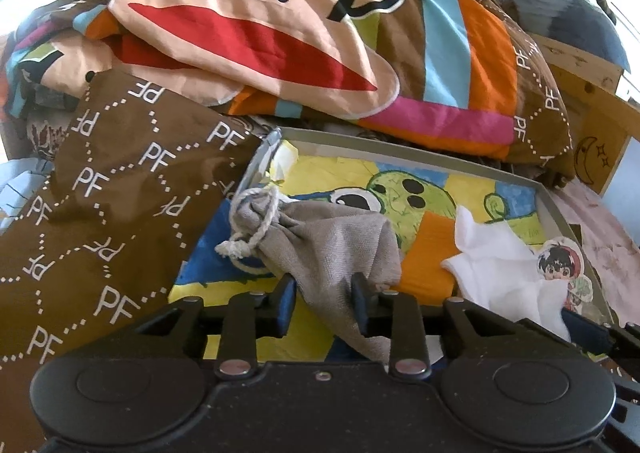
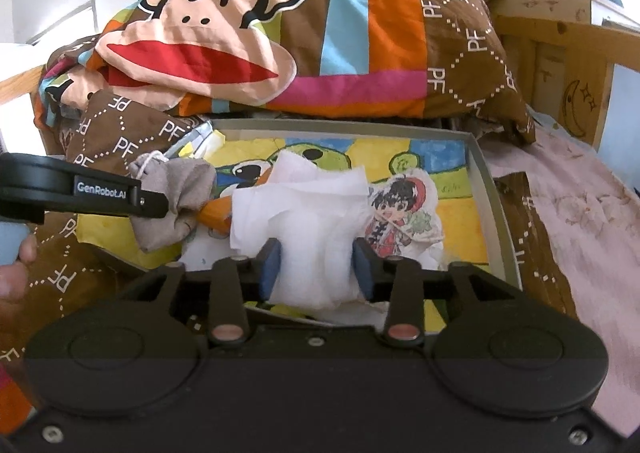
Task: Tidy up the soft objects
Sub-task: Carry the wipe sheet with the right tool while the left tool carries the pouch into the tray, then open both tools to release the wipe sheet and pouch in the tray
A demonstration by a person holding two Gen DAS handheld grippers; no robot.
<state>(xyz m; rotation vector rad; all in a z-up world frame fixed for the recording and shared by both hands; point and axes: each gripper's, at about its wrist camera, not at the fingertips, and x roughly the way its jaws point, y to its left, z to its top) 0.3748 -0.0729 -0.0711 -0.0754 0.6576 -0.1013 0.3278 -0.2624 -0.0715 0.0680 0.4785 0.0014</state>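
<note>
Left wrist view is showing the left gripper (image 1: 324,299) sitting low over a grey box (image 1: 560,209) with a bright cartoon picture inside. A grey drawstring pouch (image 1: 328,237) is lying in the box, and part of it is running between the two blue pads. The pads are standing a little apart, and they may just be brushing the cloth, but it is hard to tell. Right wrist view is showing the right gripper (image 2: 316,267) over a white cloth (image 2: 304,213), which is also lying in the box beside a little cartoon boy cutout (image 2: 396,213). Its pads are standing apart with the cloth bunched between them. A big monkey blanket (image 2: 280,37) is piling up behind the box.
</note>
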